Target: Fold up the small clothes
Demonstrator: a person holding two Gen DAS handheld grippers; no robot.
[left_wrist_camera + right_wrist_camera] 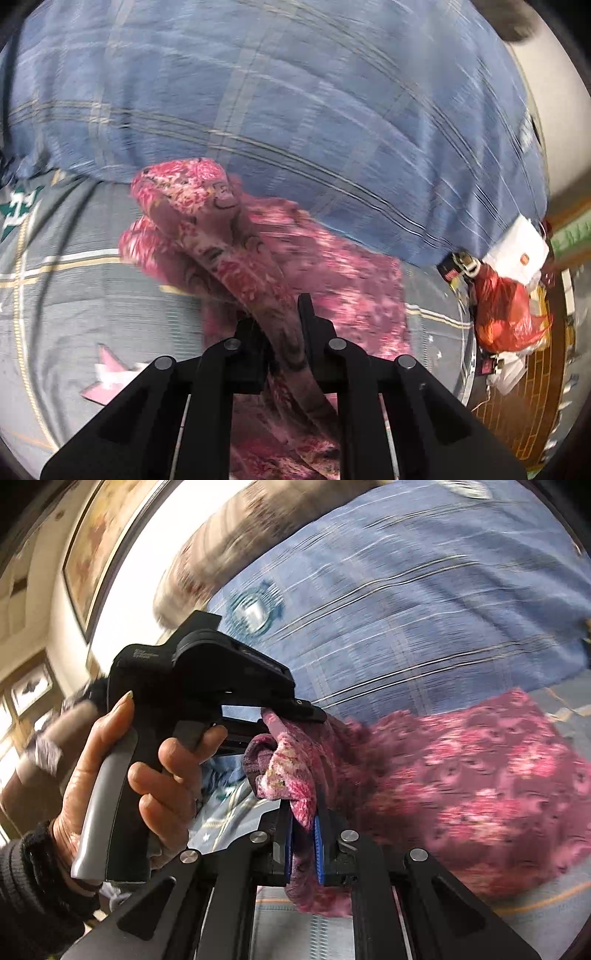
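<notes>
We have the pink floral garment (258,236) pinched at two points and lifted off the bed (74,295), both views smeared with motion. In the left wrist view, the left tool (284,325) sits at bottom centre, jaws together on a twisted band of the cloth that runs up from between them to a bunched knot at centre left; the rest of the garment spreads to the right, over the grey checked sheet. A blue plaid quilt (295,110) fills the upper frame, and a red bag (502,314) lies at the right edge, well apart.

In the right wrist view, the right tool (303,834) at bottom centre is clamped on a fold of the same cloth between its blue pads (320,849). Just above it, the left tool's tip bites a neighbouring bit of the edge, with the person's hand (122,775) around its handle at the left of the frame. The two grips are near each other; the main body of the garment trails off to the right, resting on the bed below the quilt.

We judge this the opening step: edge gathered, nothing folded yet. The next move likely calls for drawing the grips apart to stretch the edge straight, then laying the cloth flat before the first fold. Bunching between the grips is the thing to shake out.
</notes>
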